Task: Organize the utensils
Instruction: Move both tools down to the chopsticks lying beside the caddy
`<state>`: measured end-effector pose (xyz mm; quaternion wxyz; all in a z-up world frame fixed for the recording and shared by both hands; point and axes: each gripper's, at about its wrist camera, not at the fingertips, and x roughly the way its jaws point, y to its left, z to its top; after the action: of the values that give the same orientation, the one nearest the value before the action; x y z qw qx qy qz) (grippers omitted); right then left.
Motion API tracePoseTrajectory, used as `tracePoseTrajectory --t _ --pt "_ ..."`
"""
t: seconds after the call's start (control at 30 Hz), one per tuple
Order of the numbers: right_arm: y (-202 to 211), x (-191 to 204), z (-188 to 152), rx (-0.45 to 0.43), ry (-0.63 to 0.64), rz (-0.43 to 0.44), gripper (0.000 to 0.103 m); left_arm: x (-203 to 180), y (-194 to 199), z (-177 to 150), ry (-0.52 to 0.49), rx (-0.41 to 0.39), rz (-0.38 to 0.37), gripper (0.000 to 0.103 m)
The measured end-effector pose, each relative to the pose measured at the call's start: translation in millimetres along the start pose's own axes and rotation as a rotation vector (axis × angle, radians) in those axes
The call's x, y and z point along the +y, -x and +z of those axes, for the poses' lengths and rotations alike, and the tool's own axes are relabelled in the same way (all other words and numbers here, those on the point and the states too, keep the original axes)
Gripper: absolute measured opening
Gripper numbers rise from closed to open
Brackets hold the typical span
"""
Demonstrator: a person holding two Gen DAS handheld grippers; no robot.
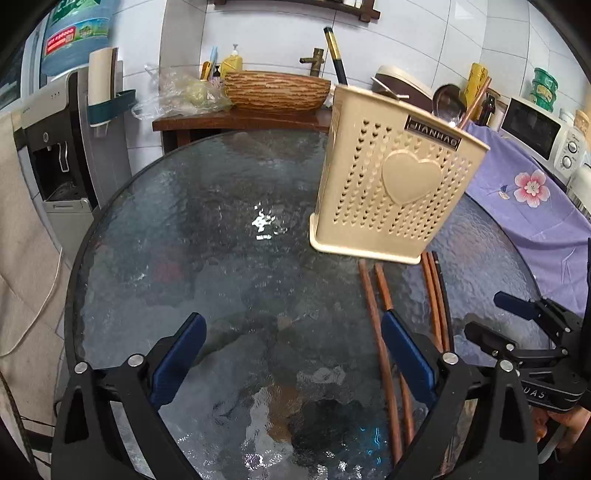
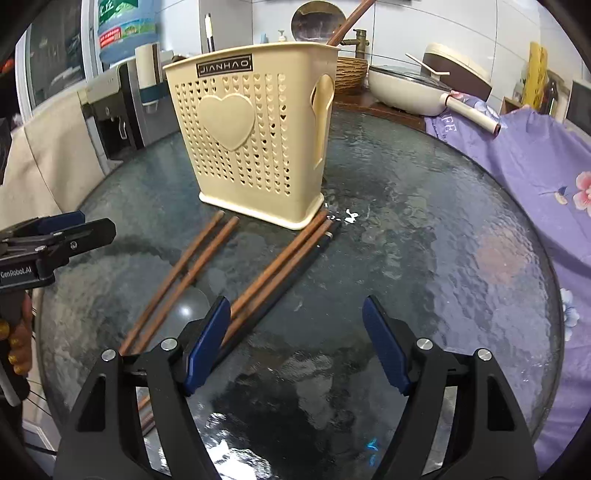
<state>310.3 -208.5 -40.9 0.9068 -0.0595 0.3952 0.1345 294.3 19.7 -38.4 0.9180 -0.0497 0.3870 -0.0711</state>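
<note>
I am looking along both grippers at a round glass worktop [image 2: 461, 229]. A cream plastic utensil holder [image 2: 255, 140] with a heart on its front stands upright at about twelve o'clock from my right gripper [image 2: 295, 343]. It already holds some things: a brown chopstick [image 2: 349, 22] leans out of its top, and the left view shows a metal spoon [image 1: 447, 101] in it too.

Five chopsticks lie flat on the glass, just in front of the holder. A brown pair [image 2: 184, 273] lies at about ten o'clock from my right gripper. A second group [image 2: 284, 266], two brown sticks and one dark one, runs from the holder's near corner towards my right gripper's left finger [image 2: 207, 339].

My right gripper's fingers are spread wide and hold nothing. My left gripper [image 1: 291, 358] is likewise spread wide and empty, with the brown pair passing under its right finger [image 1: 406, 354].

I judge the step in hand is collecting the loose chopsticks. The next move calls for lowering one gripper across a stick, closing on it low against the glass, then lifting it and tipping it upright into the holder's open top.
</note>
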Motion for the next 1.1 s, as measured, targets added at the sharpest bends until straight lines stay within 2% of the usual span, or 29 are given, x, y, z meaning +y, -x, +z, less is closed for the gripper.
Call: tracePoseTrajectory --t 0.13,0.23,0.47,0.83,1.1 --pt "-4 -3 -2 0.013 -0.009 -0.012 0.074 -2 -9 -4 -0.007 0.041 -0.011 0.076" --pt "-9 -3 0 0.024 -0.022 -0.006 0.074 -9 -14 -3 -0.023 0.054 -0.024 0.073" --pt "-22 10 2 0.053 0.022 -0.052 0.074 -35 -29 -3 -0.102 0.082 -0.023 0.065" --pt "-21 -5 0 0.075 0.014 -0.051 0.074 -40 -43 -6 -0.119 0.111 -0.019 0.06" --pt "-30 -21 6 0.141 -0.041 -0.048 0.074 -58 -55 2 -0.199 0.128 0.032 0.058"
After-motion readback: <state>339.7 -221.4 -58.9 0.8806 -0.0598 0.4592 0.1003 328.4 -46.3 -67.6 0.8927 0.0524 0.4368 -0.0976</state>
